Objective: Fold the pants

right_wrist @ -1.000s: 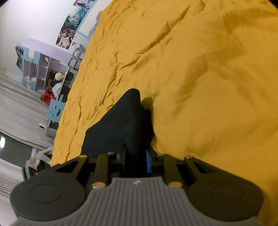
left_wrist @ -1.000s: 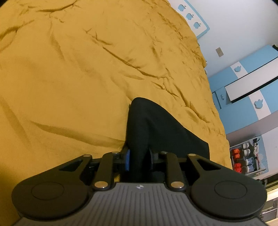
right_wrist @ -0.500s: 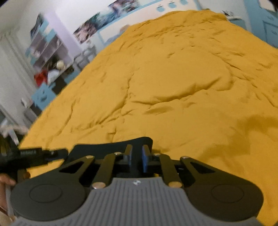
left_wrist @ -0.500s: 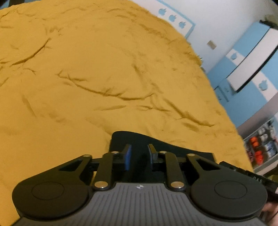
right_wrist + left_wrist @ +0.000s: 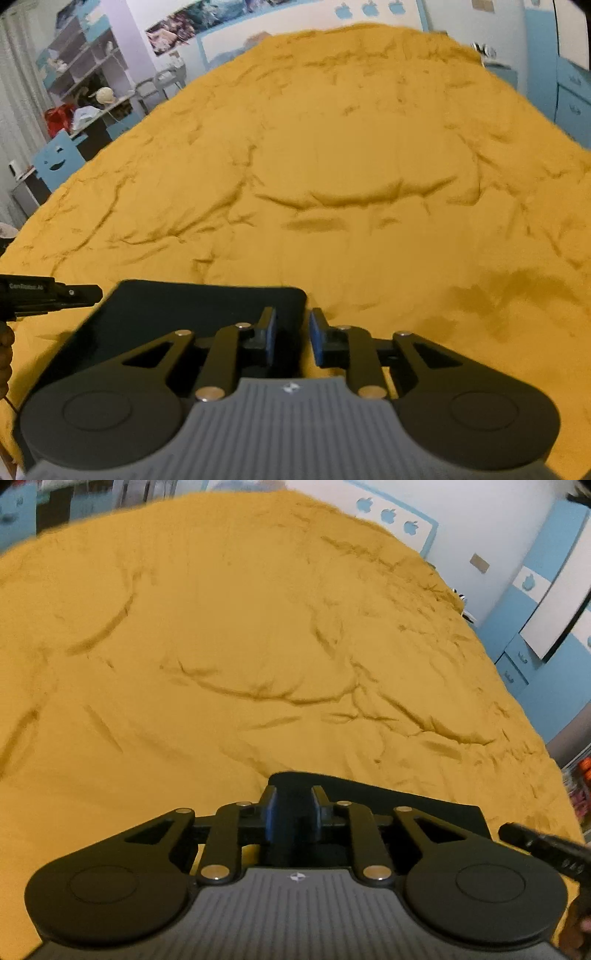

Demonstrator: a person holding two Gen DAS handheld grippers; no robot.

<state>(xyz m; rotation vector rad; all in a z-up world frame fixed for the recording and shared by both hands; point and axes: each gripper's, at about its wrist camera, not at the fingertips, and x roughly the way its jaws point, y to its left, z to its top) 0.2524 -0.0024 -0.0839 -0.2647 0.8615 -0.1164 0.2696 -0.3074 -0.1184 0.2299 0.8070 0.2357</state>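
The black pants (image 5: 402, 806) lie as a flat folded rectangle on the mustard-yellow bedspread (image 5: 221, 657), close to the near edge. My left gripper (image 5: 293, 797) sits over the fold's left corner, its jaws slightly parted with black cloth between them. In the right wrist view the pants (image 5: 192, 306) spread left from my right gripper (image 5: 291, 321), whose jaws are slightly parted around the right corner. The left gripper's tip (image 5: 55, 293) shows at the far left there; the right gripper's tip (image 5: 543, 843) shows at the right of the left wrist view.
The wrinkled bedspread (image 5: 351, 166) fills most of both views. Blue and white cabinets (image 5: 546, 602) stand right of the bed. A shelf unit (image 5: 81, 59) and a cluttered desk (image 5: 88, 118) stand beyond the bed's left side.
Both grippers have lowered the bunched, hanging pants flat onto the bed and tilted up level. Their jaws have parted slightly from the tight pinch they held before.
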